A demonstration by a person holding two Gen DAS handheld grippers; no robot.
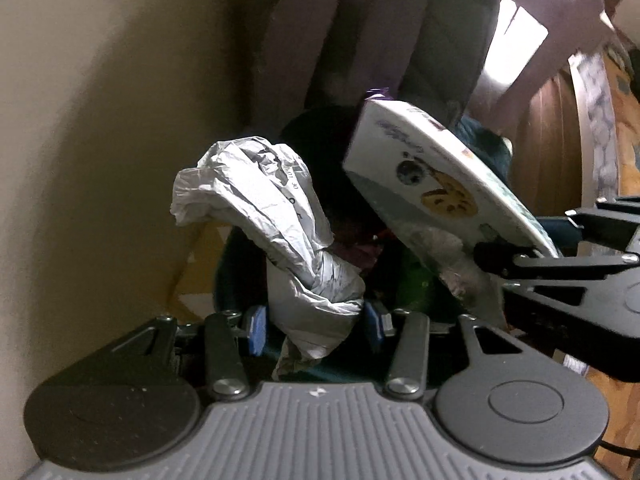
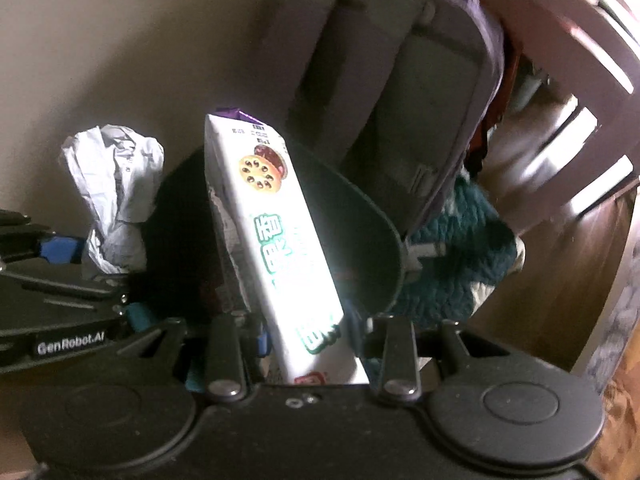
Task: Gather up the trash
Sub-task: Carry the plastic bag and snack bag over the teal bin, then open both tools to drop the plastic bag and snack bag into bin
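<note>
My left gripper [image 1: 316, 326] is shut on a crumpled grey-white plastic bag [image 1: 280, 216] that sticks up between its blue pads. My right gripper [image 2: 312, 340] is shut on a white biscuit box [image 2: 272, 232] with green lettering and cookie pictures. The box [image 1: 432, 176] leans in from the right in the left wrist view, with the right gripper [image 1: 560, 268] behind it. The bag [image 2: 116, 196] and left gripper [image 2: 60, 252] show at the left of the right wrist view. Both items hang over a dark bin [image 2: 360, 232] with its mouth open below them.
A beige wall [image 1: 100, 120] stands at the left. A grey-purple backpack [image 2: 420, 100] leans behind the bin, on a teal quilted cloth [image 2: 472, 256]. A pink chair frame [image 2: 580, 80] and wooden floor [image 2: 560, 280] are at the right.
</note>
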